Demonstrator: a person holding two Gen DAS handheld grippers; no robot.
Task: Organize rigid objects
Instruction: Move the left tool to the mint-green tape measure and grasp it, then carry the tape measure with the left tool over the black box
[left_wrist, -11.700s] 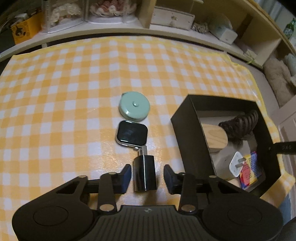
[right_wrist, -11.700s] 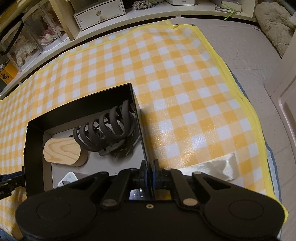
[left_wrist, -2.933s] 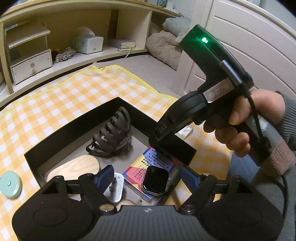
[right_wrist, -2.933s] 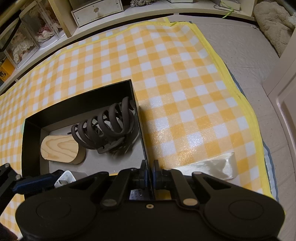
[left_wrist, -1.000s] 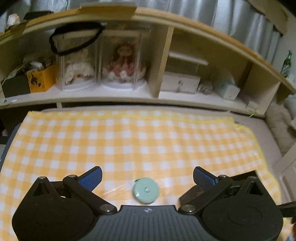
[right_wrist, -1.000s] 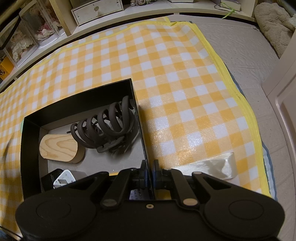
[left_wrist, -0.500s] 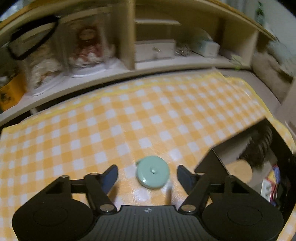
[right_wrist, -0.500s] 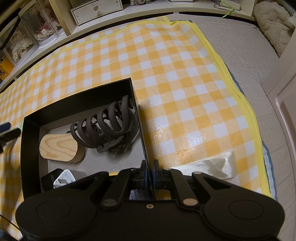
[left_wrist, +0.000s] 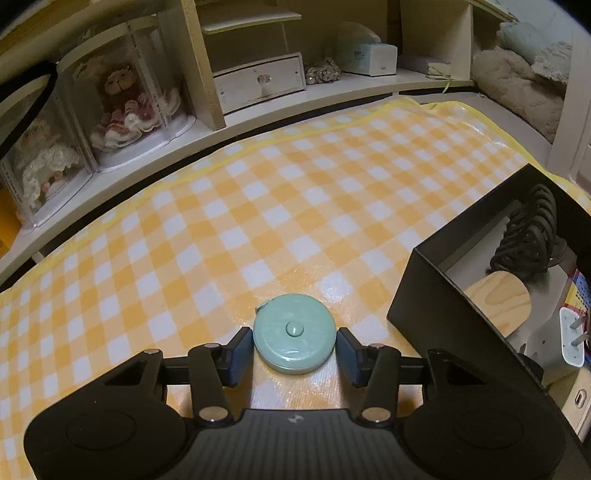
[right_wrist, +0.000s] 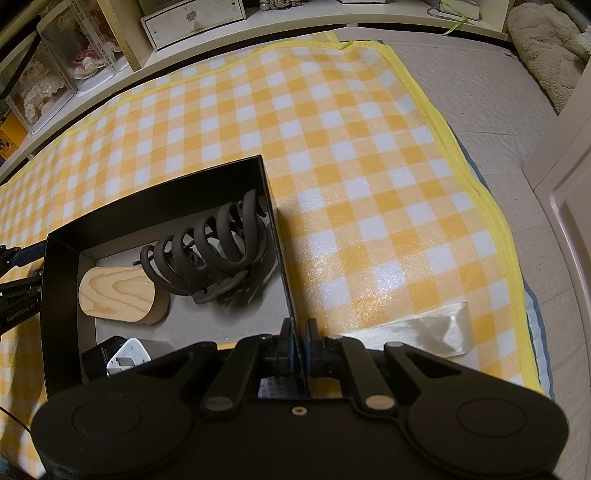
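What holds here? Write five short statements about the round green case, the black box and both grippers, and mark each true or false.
1. The round green case lies on the checked cloth, outside the black box. True.
2. The left gripper is clamped on the box wall. False: its jaws are closing around the green case, which sits between them.
3. The right gripper is shut on the black box's wall. True.
4. The dark hair claw lies on the cloth. False: it is inside the box.
5. The wooden piece stands outside the box. False: it lies inside, beside the claw.
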